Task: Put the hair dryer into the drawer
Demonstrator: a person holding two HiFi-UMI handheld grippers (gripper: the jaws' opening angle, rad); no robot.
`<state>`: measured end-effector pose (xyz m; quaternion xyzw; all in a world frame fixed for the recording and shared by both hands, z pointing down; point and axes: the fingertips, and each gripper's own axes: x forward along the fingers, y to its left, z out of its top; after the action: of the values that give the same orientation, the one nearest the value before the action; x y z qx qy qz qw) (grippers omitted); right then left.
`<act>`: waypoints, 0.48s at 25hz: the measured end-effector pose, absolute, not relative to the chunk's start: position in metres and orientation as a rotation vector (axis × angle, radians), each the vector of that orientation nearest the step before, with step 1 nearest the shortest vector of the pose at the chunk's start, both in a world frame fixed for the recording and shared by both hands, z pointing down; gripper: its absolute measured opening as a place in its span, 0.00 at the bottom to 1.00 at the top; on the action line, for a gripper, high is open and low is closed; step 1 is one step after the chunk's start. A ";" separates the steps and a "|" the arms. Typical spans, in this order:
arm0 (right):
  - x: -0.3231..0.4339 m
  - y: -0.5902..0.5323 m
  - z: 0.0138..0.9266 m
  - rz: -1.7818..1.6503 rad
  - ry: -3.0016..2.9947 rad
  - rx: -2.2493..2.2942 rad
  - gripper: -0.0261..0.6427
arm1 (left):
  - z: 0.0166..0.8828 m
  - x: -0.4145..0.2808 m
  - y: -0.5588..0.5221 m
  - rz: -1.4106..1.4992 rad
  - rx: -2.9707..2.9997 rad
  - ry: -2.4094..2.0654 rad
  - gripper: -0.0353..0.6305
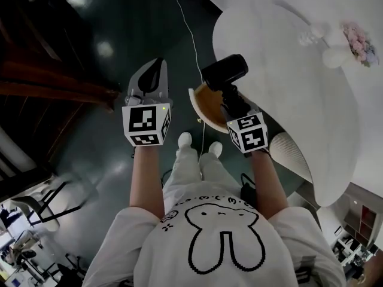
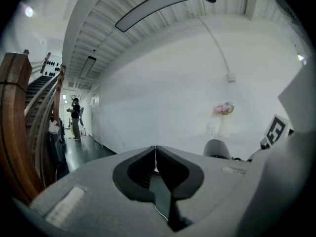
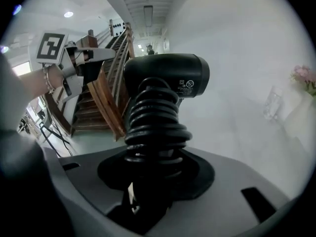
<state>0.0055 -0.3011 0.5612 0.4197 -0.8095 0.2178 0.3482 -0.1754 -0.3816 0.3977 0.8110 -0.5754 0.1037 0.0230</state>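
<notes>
Black and cord-wrapped, pinched at the handle by the right gripper (image 1: 230, 102) beside the white table (image 1: 299, 94): hair dryer (image 1: 225, 72) in the carry stage. Left gripper (image 1: 152, 72) pressed together, empty. Next, likely: locating the unseen drawer.

— Can you see the handle of the hair dryer (image 3: 165, 75)?
— No. The coiled cord (image 3: 155, 127) wraps it, and its lower end sinks out of sight between the jaws of the right gripper (image 3: 148, 191). The print on the label (image 3: 186, 84) is too small to read.
— And from the head view?
— The hair dryer covers part of a round brown thing (image 1: 206, 105); I can't tell what it is. The white table (image 1: 269, 58) runs off the frame.
— The left gripper view?
— A person (image 2: 75, 117) down the hall, too small to make out.
</notes>
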 end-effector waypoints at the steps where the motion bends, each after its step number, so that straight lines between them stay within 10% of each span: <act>1: 0.003 -0.298 0.569 0.576 -2.087 1.061 0.31 | 0.400 -0.176 -0.382 0.325 2.509 -1.775 0.08; 12: -0.014 -0.267 0.649 0.727 -1.928 0.798 0.31 | 0.424 -0.188 -0.371 0.386 2.501 -1.716 0.08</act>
<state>-0.0139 -0.2673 0.6485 0.3226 -0.7796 0.2938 0.4492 -0.1877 -0.3715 0.4244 0.8172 -0.5608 0.1262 0.0417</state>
